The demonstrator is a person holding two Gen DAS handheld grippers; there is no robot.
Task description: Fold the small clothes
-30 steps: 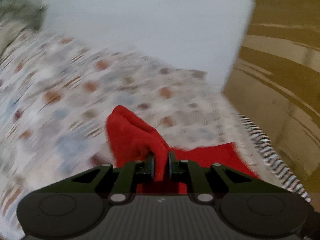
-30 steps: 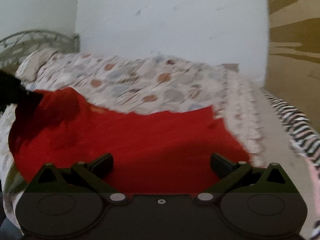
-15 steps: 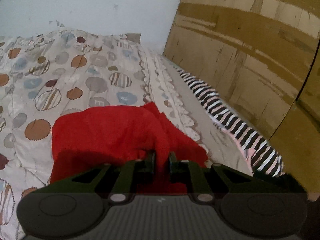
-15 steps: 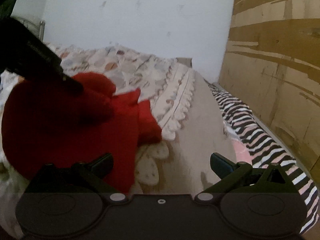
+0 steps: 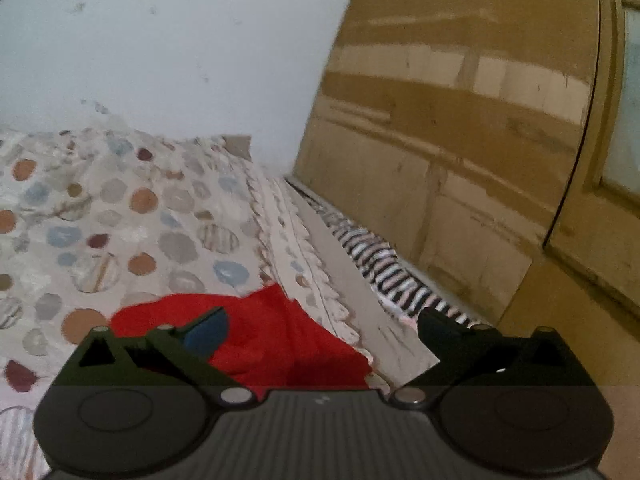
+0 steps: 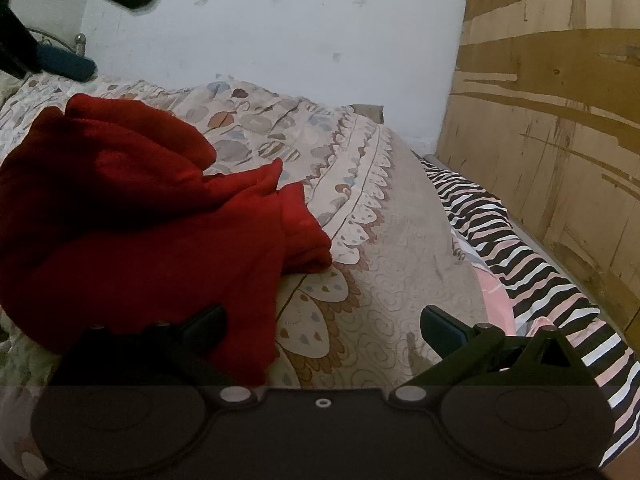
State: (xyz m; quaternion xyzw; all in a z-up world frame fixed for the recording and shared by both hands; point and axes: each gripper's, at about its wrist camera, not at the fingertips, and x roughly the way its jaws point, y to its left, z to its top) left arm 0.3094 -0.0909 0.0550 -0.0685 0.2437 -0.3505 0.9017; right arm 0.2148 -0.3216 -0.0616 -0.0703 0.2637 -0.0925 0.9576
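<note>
Left wrist view: left gripper (image 5: 322, 322) jaws opening, wide apart, nothing pinched; red garment (image 5: 276, 340) lies below on the dotted quilt (image 5: 120, 216).
Right wrist view: right gripper (image 6: 322, 322) jaws spread, empty; red garment (image 6: 132, 216) bunched on the quilt (image 6: 360, 240), left of the striped cloth (image 6: 520, 248).

— Did the left gripper (image 5: 322, 326) let go? A second ago it was pinching a fold of the red cloth (image 5: 276, 340).

— Yes, its jaws are opening wide now, nothing pressed between them. The cloth lies bunched on the bed (image 5: 120, 220), just below and ahead of it.

— And the right gripper (image 6: 322, 322)?

— The cloth filled its view before; now it sits heaped off to its left side.
</note>
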